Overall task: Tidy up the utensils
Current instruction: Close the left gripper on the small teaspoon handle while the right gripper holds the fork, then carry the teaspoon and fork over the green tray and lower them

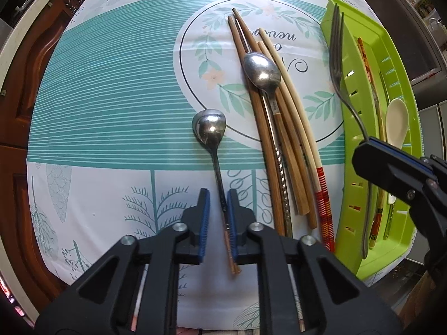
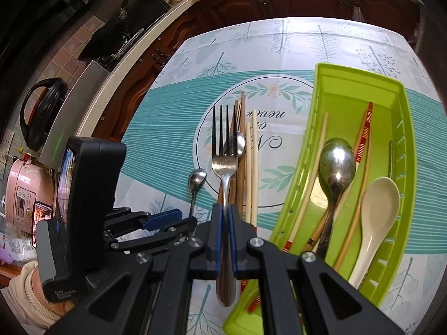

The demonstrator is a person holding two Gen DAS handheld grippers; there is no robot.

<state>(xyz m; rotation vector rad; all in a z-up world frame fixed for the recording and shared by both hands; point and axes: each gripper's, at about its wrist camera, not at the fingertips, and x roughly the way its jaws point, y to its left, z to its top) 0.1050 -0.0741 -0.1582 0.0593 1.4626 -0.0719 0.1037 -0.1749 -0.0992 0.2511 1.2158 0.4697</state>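
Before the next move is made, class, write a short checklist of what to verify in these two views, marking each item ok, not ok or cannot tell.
1. Right gripper clamped on the fork: ok.
2. Left gripper closed on the small spoon handle: ok; pads flank it closely.
3. Small spoon lifted off the tablecloth: cannot tell.
4. Green tray has free room beside the white spoon: ok.
5. Fork clear of the tray wall: cannot tell.
6. Chopsticks and second spoon still unsorted: not ok.

Lying bare left of small spoon (image 1: 210,131): tablecloth (image 1: 111,111). Blocking the middle: chopsticks (image 1: 282,128), big spoon (image 1: 261,69). Crowding right edge: green tray (image 1: 354,139), half filled already.
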